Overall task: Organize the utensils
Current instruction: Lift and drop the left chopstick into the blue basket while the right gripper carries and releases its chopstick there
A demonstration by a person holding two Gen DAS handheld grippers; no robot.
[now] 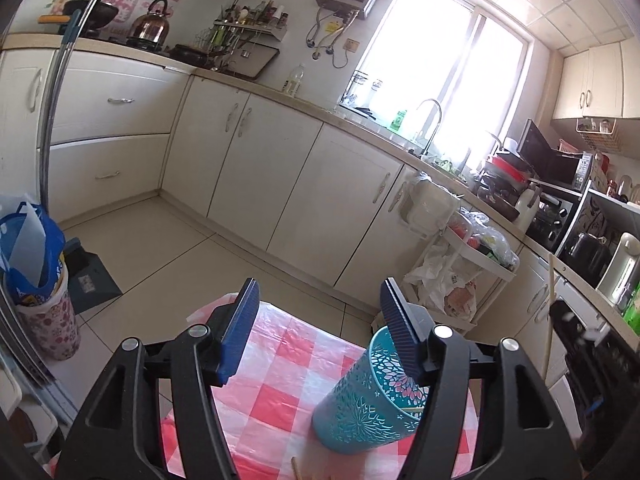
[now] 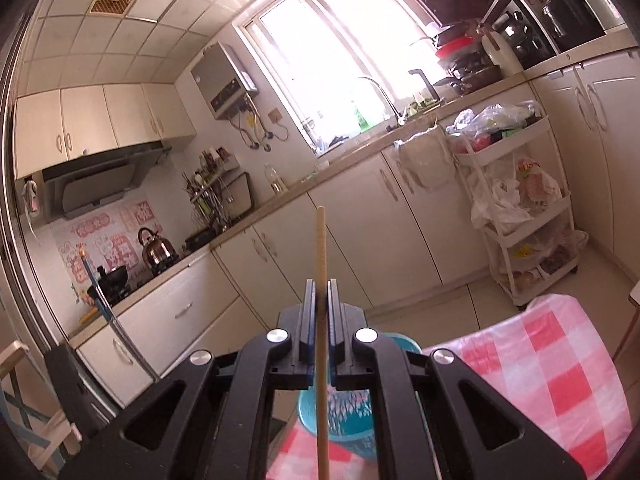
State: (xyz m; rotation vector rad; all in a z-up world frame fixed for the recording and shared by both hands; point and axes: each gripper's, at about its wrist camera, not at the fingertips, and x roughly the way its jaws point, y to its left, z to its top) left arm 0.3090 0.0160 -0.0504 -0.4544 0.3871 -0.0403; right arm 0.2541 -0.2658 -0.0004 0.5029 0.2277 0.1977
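A teal cut-pattern utensil holder [image 1: 368, 396] stands on the red-and-white checked tablecloth [image 1: 280, 360]. My left gripper [image 1: 320, 300] is open and empty above the table, its right finger just over the holder's rim. My right gripper [image 2: 321, 296] is shut on a wooden chopstick [image 2: 321, 320], held upright above the holder [image 2: 348, 416], which shows below the fingers. The right gripper and its chopstick [image 1: 550, 312] also show at the right edge of the left wrist view. Another wooden stick end [image 1: 298, 468] lies on the cloth near the holder.
Cream kitchen cabinets [image 1: 280, 184] run along the far side. A white trolley with bags [image 1: 460, 272] stands right of the table. A floral bin with a blue bag [image 1: 40, 280] and a dustpan [image 1: 90, 276] stand on the floor at left.
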